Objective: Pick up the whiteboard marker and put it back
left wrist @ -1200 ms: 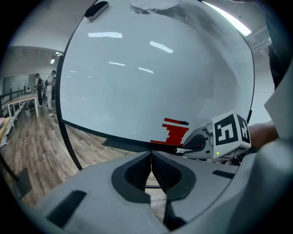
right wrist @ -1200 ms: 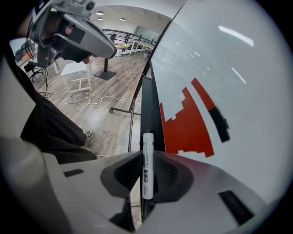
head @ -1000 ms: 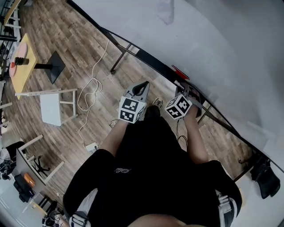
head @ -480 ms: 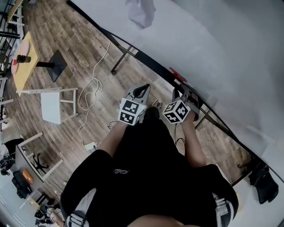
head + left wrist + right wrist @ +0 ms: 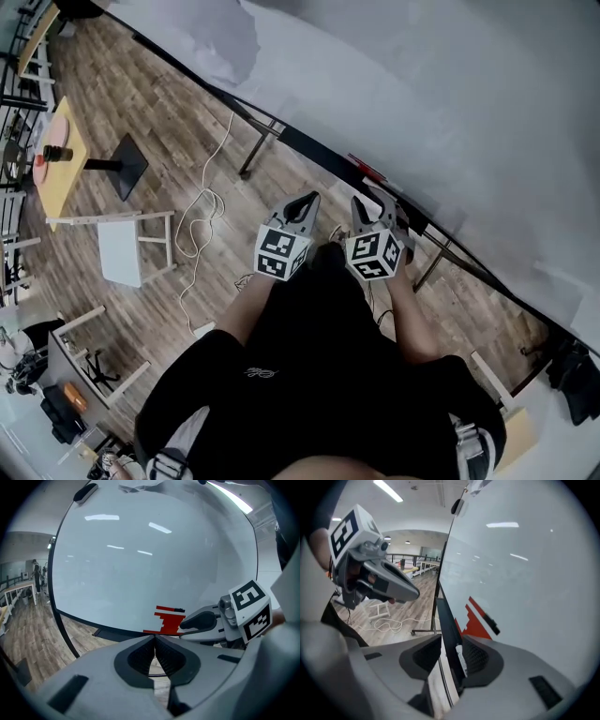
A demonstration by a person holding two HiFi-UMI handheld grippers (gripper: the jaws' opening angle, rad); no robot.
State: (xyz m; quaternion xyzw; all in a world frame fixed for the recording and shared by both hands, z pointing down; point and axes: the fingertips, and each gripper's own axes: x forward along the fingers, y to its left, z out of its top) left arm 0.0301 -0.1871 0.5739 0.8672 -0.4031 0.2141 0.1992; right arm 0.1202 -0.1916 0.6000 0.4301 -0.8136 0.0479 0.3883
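The marker [image 5: 461, 660] is seen lying in the tray [image 5: 446, 616] under the whiteboard [image 5: 525, 573], between the jaws of the right gripper [image 5: 451, 640], which have just been opened wide. The jaws of the left gripper [image 5: 154, 638] are closed together on nothing.

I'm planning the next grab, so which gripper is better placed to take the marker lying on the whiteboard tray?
Right. The right gripper has just been opening its jaws, which stand apart with the marker between them on the tray. The left gripper has its jaws together, empty.
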